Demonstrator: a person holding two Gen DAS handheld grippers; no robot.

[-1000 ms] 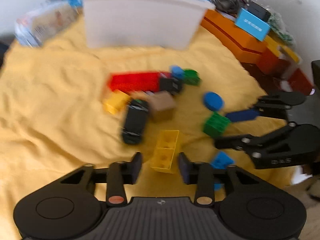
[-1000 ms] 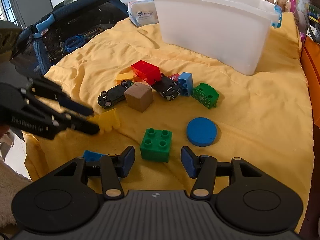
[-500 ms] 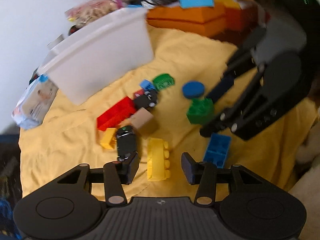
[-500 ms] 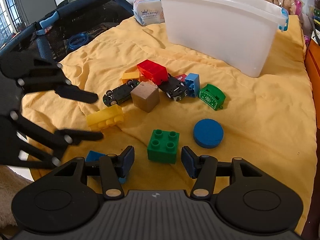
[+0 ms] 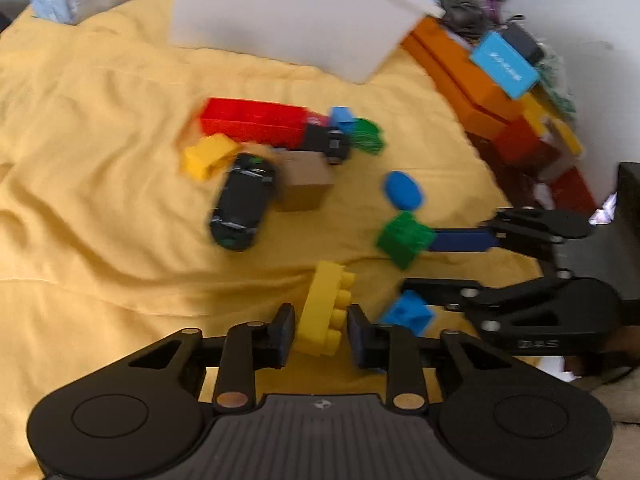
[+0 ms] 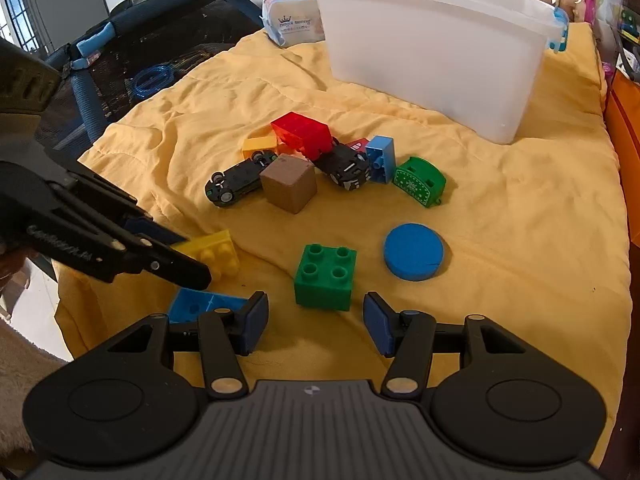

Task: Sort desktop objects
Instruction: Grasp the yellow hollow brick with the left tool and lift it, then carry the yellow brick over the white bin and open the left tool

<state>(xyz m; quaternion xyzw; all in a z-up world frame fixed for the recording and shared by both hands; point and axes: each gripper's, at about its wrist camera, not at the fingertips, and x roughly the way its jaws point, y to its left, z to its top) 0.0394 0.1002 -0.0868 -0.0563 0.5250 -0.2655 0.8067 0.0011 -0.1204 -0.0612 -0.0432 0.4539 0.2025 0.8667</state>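
Yellow brick (image 5: 324,312) sat between the left gripper (image 5: 320,334) pads, which flanked it with slim gaps, not yet clamped, on the yellow cloth (image 5: 100,160). From the right wrist, the right gripper (image 6: 316,320) gaped wide before the green brick (image 6: 325,276), white bin (image 6: 432,56) beyond.

Wipes pack (image 6: 294,16) (crown logo) beside dark playpen (image 6: 132,64).
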